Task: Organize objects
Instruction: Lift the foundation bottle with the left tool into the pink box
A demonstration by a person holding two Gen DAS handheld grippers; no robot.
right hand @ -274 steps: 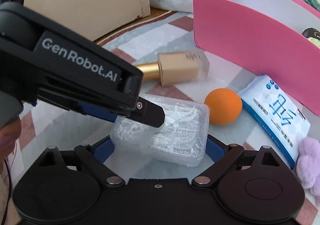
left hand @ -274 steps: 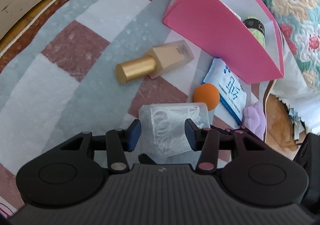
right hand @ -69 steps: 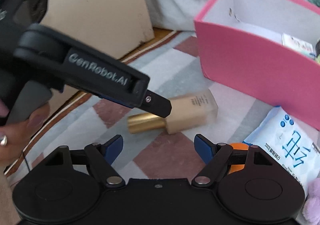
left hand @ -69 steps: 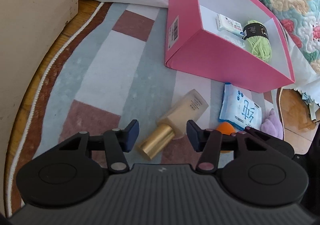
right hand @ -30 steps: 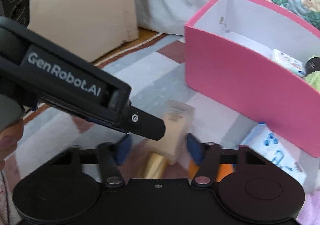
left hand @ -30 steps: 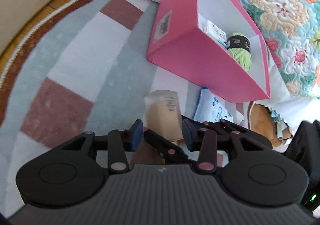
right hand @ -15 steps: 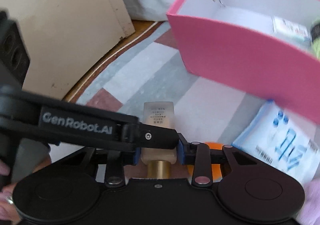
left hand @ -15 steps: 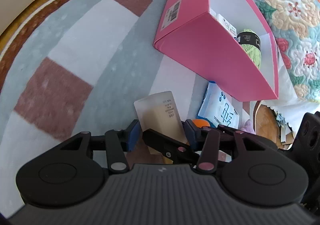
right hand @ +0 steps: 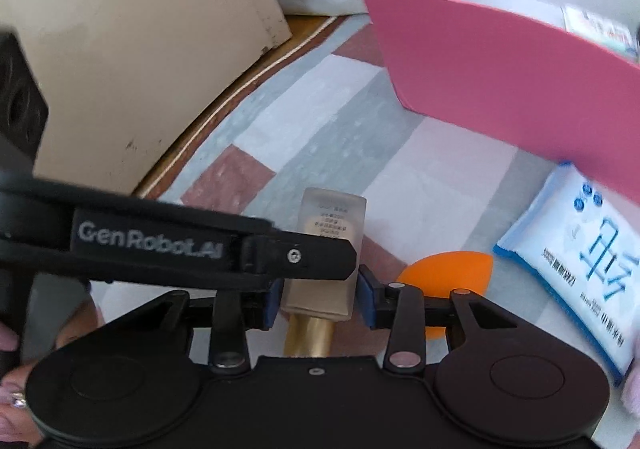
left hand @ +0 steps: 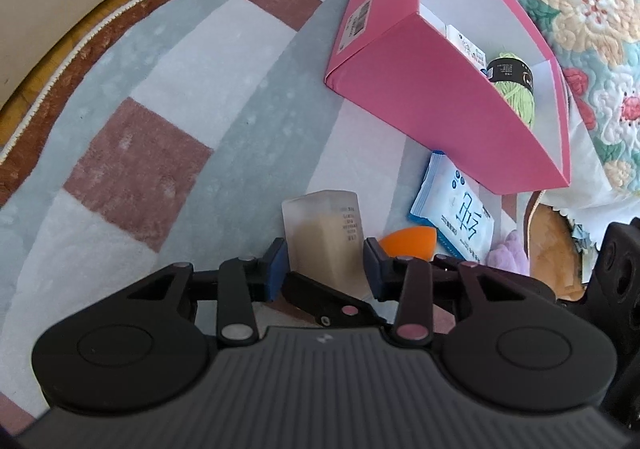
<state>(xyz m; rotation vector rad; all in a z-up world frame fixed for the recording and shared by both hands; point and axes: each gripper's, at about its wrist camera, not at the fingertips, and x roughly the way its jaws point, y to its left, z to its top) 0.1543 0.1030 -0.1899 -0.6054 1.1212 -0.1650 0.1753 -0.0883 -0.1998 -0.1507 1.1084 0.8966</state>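
Note:
A beige foundation bottle (left hand: 324, 237) with a gold cap (right hand: 310, 337) is held tilted above the rug, base pointing away. My left gripper (left hand: 323, 269) has its blue pads on the bottle's two sides, jaws closing. My right gripper (right hand: 319, 303) clamps the bottle (right hand: 332, 225) near the cap, pads touching, jaws opening. The left gripper's finger (right hand: 300, 257) crosses the bottle in the right wrist view. The pink box (left hand: 440, 101) stands beyond, with green yarn (left hand: 516, 97) and a white packet (left hand: 466, 43) inside.
On the striped rug (left hand: 180, 109) lie a blue wipes pack (left hand: 456, 221), an orange sponge (left hand: 408, 241) and a purple fluffy thing (left hand: 508, 253). Beige furniture (right hand: 120, 49) stands left; a floral quilt (left hand: 580, 9) lies behind the box. A hand (right hand: 12, 389) grips the left tool.
The bottle lay flat on the rug two seconds ago; both grippers have since closed round it and tipped it up. In the last half second the right view swung slightly.

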